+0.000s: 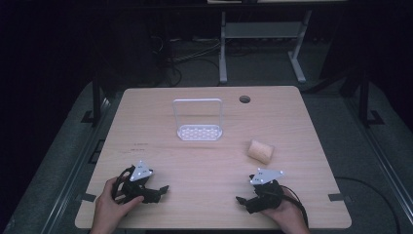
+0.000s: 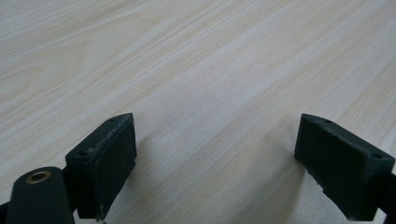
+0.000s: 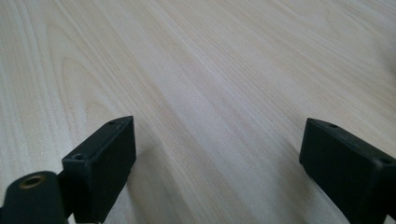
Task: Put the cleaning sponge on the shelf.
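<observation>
A wooden counter (image 1: 146, 122) holds a white wire rack (image 1: 198, 122) mid-back and a tan sponge (image 1: 261, 150) toward the right edge. Left gripper (image 1: 158, 191) and right gripper (image 1: 243, 201) rest near the front edge, fingers spread wide, empty.

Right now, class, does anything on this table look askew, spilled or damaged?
Nothing stands out. The white rack stands upright, the tan roll lies whole to its right, and both grippers, left gripper and right gripper, rest open on the table.

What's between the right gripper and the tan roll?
Nothing: in the high view, bare wooden table separates the right gripper from the tan roll, which lies ahead of it.
</observation>
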{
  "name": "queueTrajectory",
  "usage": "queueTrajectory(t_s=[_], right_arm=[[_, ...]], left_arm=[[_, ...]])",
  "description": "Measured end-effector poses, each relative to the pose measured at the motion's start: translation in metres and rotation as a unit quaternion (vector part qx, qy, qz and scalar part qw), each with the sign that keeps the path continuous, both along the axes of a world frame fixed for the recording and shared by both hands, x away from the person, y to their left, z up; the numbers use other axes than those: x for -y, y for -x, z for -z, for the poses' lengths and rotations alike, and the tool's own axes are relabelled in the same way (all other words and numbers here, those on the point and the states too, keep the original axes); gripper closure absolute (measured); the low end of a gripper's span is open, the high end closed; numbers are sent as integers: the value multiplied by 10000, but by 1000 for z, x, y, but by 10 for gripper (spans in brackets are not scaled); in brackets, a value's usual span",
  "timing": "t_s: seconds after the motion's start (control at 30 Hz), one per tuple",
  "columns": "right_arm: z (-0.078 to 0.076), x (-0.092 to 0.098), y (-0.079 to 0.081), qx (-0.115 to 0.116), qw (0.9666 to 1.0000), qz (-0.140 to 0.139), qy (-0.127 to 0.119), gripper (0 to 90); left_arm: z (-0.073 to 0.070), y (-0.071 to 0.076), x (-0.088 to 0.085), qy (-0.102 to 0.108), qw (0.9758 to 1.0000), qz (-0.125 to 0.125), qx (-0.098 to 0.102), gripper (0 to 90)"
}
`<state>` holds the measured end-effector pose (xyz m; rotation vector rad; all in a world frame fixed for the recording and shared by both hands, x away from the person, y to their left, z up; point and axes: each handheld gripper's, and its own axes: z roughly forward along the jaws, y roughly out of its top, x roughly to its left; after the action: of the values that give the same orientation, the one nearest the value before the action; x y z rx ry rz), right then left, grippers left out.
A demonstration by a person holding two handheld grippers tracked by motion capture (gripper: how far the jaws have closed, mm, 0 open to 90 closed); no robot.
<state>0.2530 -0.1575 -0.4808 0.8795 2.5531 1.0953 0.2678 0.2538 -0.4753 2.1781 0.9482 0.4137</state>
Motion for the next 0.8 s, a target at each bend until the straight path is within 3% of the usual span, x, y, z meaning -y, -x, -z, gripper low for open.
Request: queueTrajectory(t_s=[0.33, 0.57, 0.8], right_arm=[[-1, 1, -1, -35, 10000, -62, 4, 117], [-5, 7, 0, -216, 9997, -86, 29, 127], [-12, 14, 2, -137, 9998, -114, 25, 133]], left_arm=[[0, 0, 0, 8, 10000, -3, 0, 120], [0, 0, 0, 9, 10000, -7, 1, 120], [0, 0, 0, 4, 10000, -4, 0, 120]])
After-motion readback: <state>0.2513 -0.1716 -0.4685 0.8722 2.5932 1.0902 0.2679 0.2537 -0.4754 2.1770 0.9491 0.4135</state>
